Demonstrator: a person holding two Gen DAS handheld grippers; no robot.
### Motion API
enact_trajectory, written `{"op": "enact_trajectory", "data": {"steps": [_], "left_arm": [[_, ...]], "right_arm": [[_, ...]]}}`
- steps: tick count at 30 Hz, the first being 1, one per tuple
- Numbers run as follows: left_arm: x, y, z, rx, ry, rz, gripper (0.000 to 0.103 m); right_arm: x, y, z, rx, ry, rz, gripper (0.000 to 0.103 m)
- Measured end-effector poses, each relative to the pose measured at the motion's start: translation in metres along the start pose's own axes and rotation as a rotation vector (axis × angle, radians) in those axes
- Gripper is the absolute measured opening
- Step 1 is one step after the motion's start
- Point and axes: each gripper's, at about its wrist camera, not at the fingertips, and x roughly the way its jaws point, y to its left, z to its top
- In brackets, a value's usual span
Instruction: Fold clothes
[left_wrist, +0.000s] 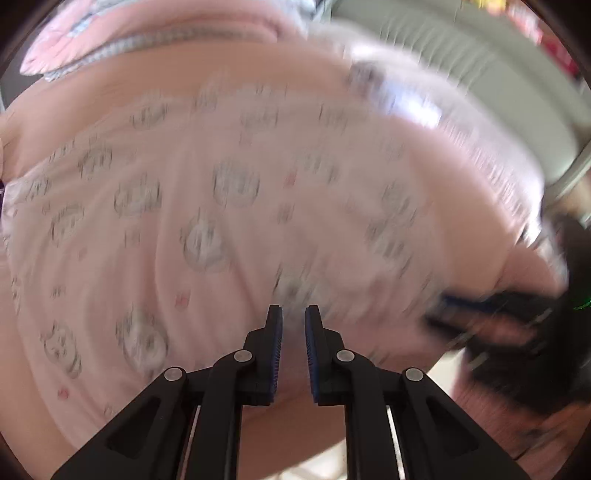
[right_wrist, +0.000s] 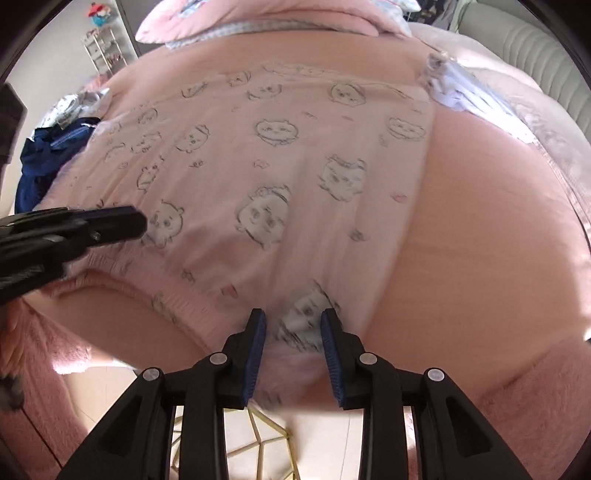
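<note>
A pale pink garment printed with grey cartoon faces (right_wrist: 273, 170) lies spread on a pink bed; it also fills the blurred left wrist view (left_wrist: 221, 206). My left gripper (left_wrist: 293, 314) hovers over the garment's near part, its jaws a narrow gap apart with cloth showing between them; it appears in the right wrist view (right_wrist: 110, 225) at the garment's left edge. My right gripper (right_wrist: 293, 317) is open at the garment's near hem, a bunched fold of printed cloth between its fingers. The right gripper shows as a dark blur (left_wrist: 491, 314) in the left wrist view.
A pink bed cover (right_wrist: 491, 229) lies under the garment. A pink pillow (right_wrist: 258, 14) is at the far end. A dark blue garment (right_wrist: 48, 162) lies at the left, a white-blue cloth (right_wrist: 458, 88) at the far right. A pale headboard (right_wrist: 535, 62) stands beyond. Tiled floor (right_wrist: 258, 443) is below.
</note>
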Motion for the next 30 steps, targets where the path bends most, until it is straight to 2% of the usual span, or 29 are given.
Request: {"op": "enact_trajectory", "data": {"steps": [3,4,6,8,12,14,16,18,19,20,23,25,26,27,28,30], "left_arm": [[-0.013,0.017,-0.013,-0.101,-0.004,-0.104,0.011],[-0.021,0.024,-0.015,-0.131,-0.028,-0.113,0.011],[-0.037,0.038,-0.020,-0.196,-0.087,-0.086,0.011],[-0.044,0.055,-0.033,-0.298,-0.108,-0.067,0.011],[-0.057,0.090,-0.060,-0.501,-0.150,-0.027,0.013],[-0.064,0.107,-0.073,-0.603,-0.171,-0.007,0.024],[-0.071,0.125,-0.086,-0.704,-0.192,0.013,0.045],[-0.073,0.136,-0.097,-0.783,-0.209,0.018,0.046],[-0.071,0.135,-0.098,-0.783,-0.214,0.012,0.046],[-0.069,0.134,-0.096,-0.768,-0.216,0.010,0.046],[-0.067,0.128,-0.089,-0.707,-0.218,-0.031,0.046],[-0.064,0.124,-0.085,-0.679,-0.207,-0.026,0.045],[-0.062,0.122,-0.084,-0.664,-0.202,-0.023,0.039],[-0.059,0.121,-0.082,-0.649,-0.198,0.012,0.014],[-0.060,0.119,-0.081,-0.637,-0.202,0.041,0.011],[-0.066,0.115,-0.080,-0.619,-0.219,0.058,0.009]], "right_arm": [[-0.007,-0.021,-0.005,0.099,0.027,0.036,0.030],[-0.011,-0.026,-0.006,0.128,0.024,0.045,0.030],[-0.022,-0.031,-0.001,0.163,-0.028,0.059,0.030],[-0.030,-0.032,0.005,0.188,-0.088,0.060,0.030],[-0.020,-0.033,0.013,0.246,-0.087,0.020,0.031],[-0.014,-0.042,0.003,0.292,-0.078,-0.006,0.031],[-0.007,-0.045,-0.005,0.321,-0.064,0.010,0.031],[-0.005,-0.046,-0.008,0.323,-0.057,0.050,0.035],[-0.005,-0.043,-0.007,0.312,-0.056,0.080,0.043],[-0.004,-0.040,-0.007,0.298,-0.053,0.114,0.045],[-0.003,-0.023,-0.008,0.243,-0.040,0.211,0.045],[0.003,-0.013,-0.005,0.198,-0.036,0.201,0.036],[0.005,-0.010,-0.002,0.186,-0.039,0.189,0.032],[0.008,-0.006,0.001,0.173,-0.043,0.177,0.025],[0.009,-0.006,0.003,0.181,-0.050,0.179,0.015],[0.002,-0.001,0.001,0.183,-0.077,0.175,0.010]]}}
